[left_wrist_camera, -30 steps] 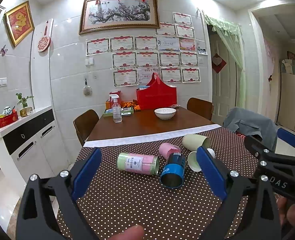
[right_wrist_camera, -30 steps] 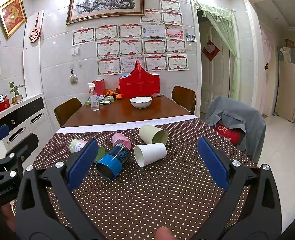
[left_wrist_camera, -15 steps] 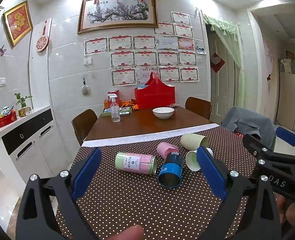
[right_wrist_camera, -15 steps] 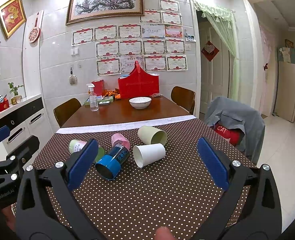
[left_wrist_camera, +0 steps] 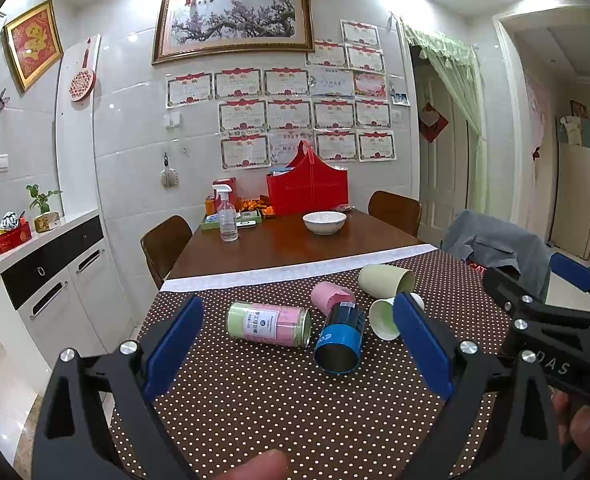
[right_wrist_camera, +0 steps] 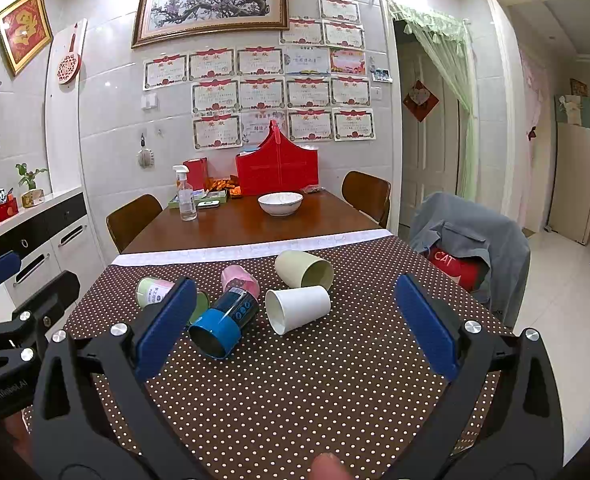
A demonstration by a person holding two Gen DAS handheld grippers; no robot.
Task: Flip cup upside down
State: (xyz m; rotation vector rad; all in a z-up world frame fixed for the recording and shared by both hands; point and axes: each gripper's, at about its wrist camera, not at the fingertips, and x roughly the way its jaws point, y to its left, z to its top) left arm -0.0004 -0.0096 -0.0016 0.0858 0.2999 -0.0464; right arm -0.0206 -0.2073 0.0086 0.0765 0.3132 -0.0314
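Several cups lie on their sides on the dotted brown tablecloth (right_wrist_camera: 295, 380): a white paper cup (right_wrist_camera: 298, 308) (left_wrist_camera: 383, 318), a pale green cup (right_wrist_camera: 303, 269) (left_wrist_camera: 387, 280), a pink cup (right_wrist_camera: 239, 278) (left_wrist_camera: 330, 296), a dark cup with a blue rim (right_wrist_camera: 223, 326) (left_wrist_camera: 339, 338), and a green-pink tin (left_wrist_camera: 269, 324) (right_wrist_camera: 155, 291). My left gripper (left_wrist_camera: 295, 348) is open and empty, short of the tin and the blue-rimmed cup. My right gripper (right_wrist_camera: 291, 332) is open and empty, short of the white cup.
Beyond the cloth, the wooden table holds a white bowl (right_wrist_camera: 280, 203), a spray bottle (right_wrist_camera: 186, 196) and a red basket (right_wrist_camera: 277, 170). Chairs stand around; one at the right carries a grey jacket (right_wrist_camera: 467, 240). A sideboard (left_wrist_camera: 43, 280) stands left.
Both grippers have stayed open. The views have shifted slightly, with the cups a little lower and nearer in the left wrist view. No cup has moved.
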